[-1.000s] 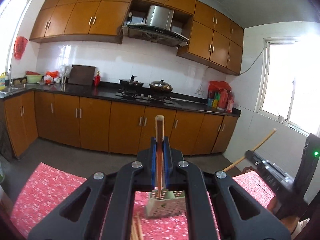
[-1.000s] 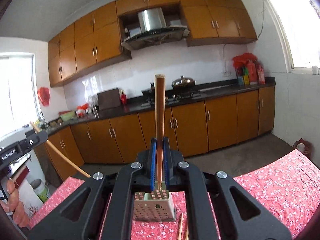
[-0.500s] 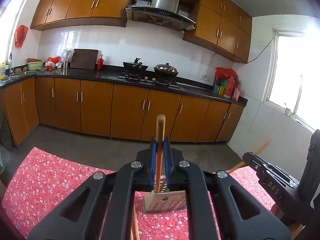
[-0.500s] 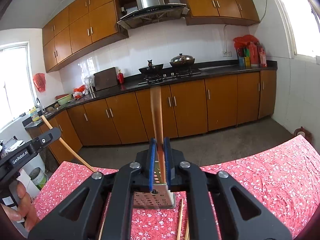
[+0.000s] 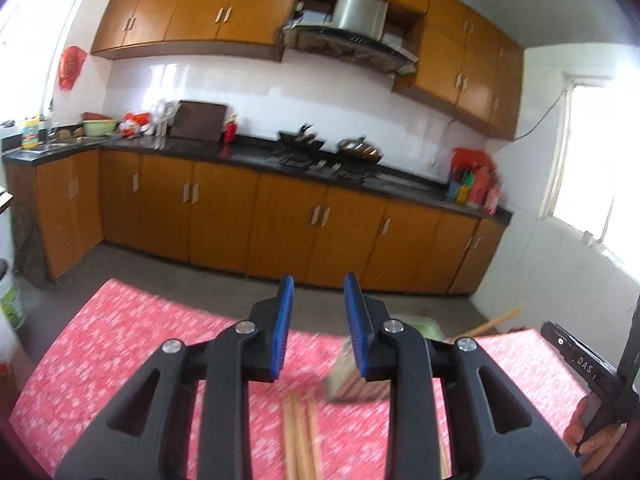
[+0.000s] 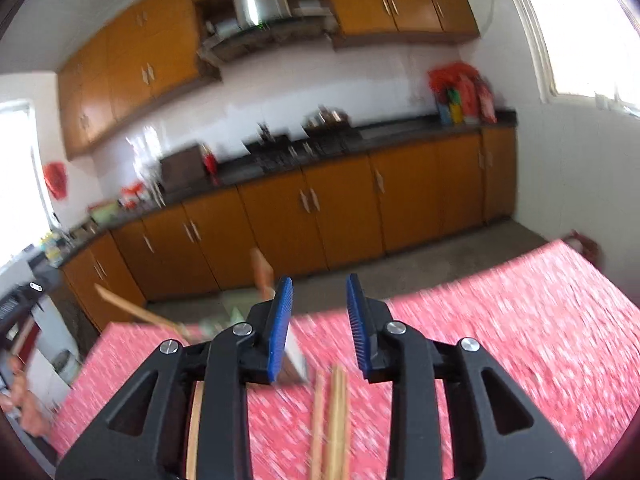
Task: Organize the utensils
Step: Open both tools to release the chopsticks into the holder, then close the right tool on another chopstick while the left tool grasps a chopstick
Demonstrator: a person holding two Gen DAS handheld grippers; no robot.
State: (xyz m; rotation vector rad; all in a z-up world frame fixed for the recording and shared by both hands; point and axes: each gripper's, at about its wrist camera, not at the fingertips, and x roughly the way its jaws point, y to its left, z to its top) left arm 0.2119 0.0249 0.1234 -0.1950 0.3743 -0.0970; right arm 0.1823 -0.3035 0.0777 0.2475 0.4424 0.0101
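- Both the left gripper (image 5: 316, 322) and right gripper (image 6: 318, 320) are opening, fingers empty; each held a chopstick a second ago.
- Two chopsticks (image 6: 262, 270) now stand in the holder (image 5: 354, 380); loose chopsticks (image 5: 300, 436) remain on the red surface (image 5: 120, 340).

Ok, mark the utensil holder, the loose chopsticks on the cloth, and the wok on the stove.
utensil holder (image 5: 354, 380): left wrist view, perforated front wall.
loose chopsticks (image 6: 336, 412): right wrist view, mid-shaft of the thicker stick.
wok (image 5: 301, 145): left wrist view, dark bowl on the burner.

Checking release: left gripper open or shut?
Open and opening: left gripper shows a clear gap between its blue fingers, nothing between them.
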